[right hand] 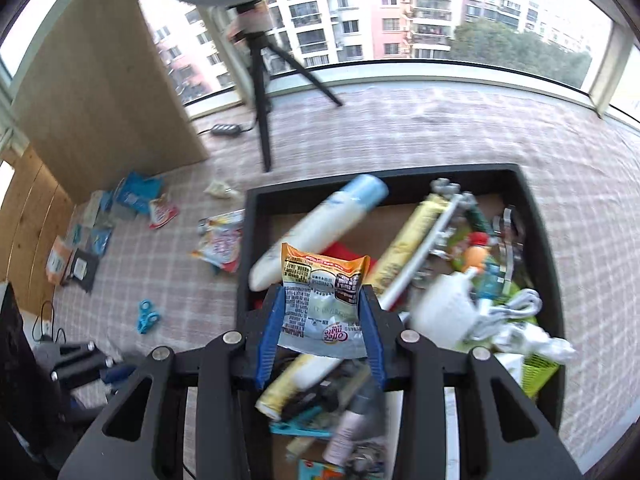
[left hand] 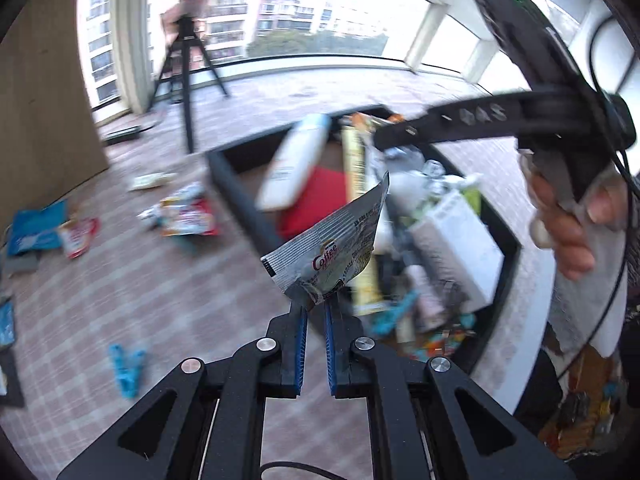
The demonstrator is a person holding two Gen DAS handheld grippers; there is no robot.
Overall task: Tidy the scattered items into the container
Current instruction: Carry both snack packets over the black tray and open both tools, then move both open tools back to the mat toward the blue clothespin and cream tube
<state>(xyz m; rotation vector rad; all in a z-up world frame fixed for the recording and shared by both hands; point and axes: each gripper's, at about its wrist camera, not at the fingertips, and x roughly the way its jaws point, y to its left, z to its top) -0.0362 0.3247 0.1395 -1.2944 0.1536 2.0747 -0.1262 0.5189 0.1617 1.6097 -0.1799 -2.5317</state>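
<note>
The silver coffee sachet (left hand: 332, 252) is pinched by one corner in the closed left gripper (left hand: 316, 308); it looks light, thin and floppy, so an edge grip suits it. The orange-topped sachet (right hand: 322, 296) sits across the half-open right gripper (right hand: 322, 312), held by its sides. Both hang over the crowded black box (right hand: 536, 216) on the checked tabletop (right hand: 400, 132).

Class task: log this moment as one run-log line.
left gripper: shut on coffee sachet | right gripper: shut on creamer packet | both above black container
</note>
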